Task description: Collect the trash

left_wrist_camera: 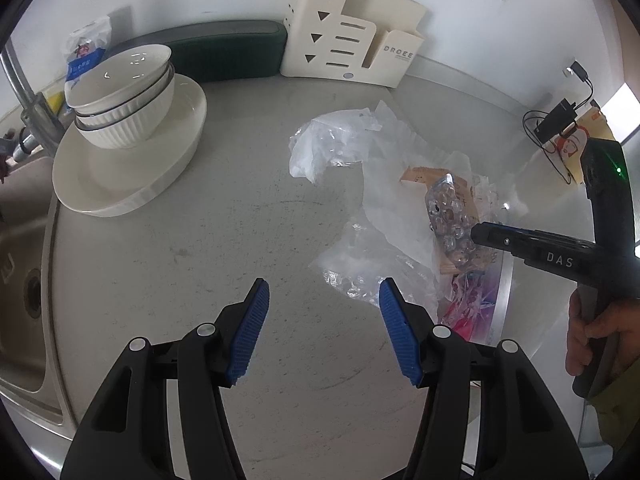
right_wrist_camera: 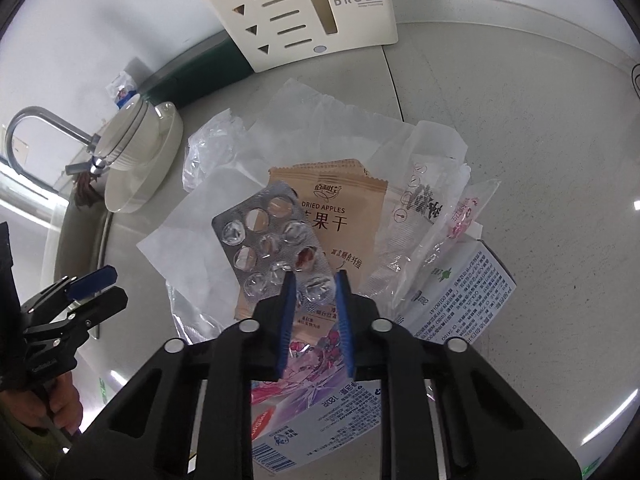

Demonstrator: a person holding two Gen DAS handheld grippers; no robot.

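Grey tabletop (left_wrist_camera: 248, 208) against a white wall; sink (left_wrist_camera: 20, 248) at 9 o'clock.
Left gripper (left_wrist_camera: 324, 304) jaws open above bare surface; right gripper (right_wrist_camera: 316, 284) jaws nearly closed around the blister pack (right_wrist_camera: 276, 244) edge, contact unclear.

Right gripper (right_wrist_camera: 316, 280): blue pads narrowed, straddling the lower corner of the blister pack; contact not certain.
Blister pack (right_wrist_camera: 276, 244): silver, emptied pockets, lying tilted on top of the pile.
Dried apples packet (right_wrist_camera: 344, 200): tan, beneath the blister pack.
Clear wrappers (right_wrist_camera: 432, 216): crumpled, right of the packet.
Toothpaste box (right_wrist_camera: 468, 280): printed, at the bottom of the pile, running under the gripper.
White paper (right_wrist_camera: 316, 120): underneath, spread on the counter (right_wrist_camera: 520, 120).
Left gripper (right_wrist_camera: 96, 280): at left edge, jaws apart.
Bowls (right_wrist_camera: 124, 136): stacked on a plate (right_wrist_camera: 132, 188) beside the faucet (right_wrist_camera: 36, 128).
Organizer (right_wrist_camera: 304, 12): cream, against the wall.
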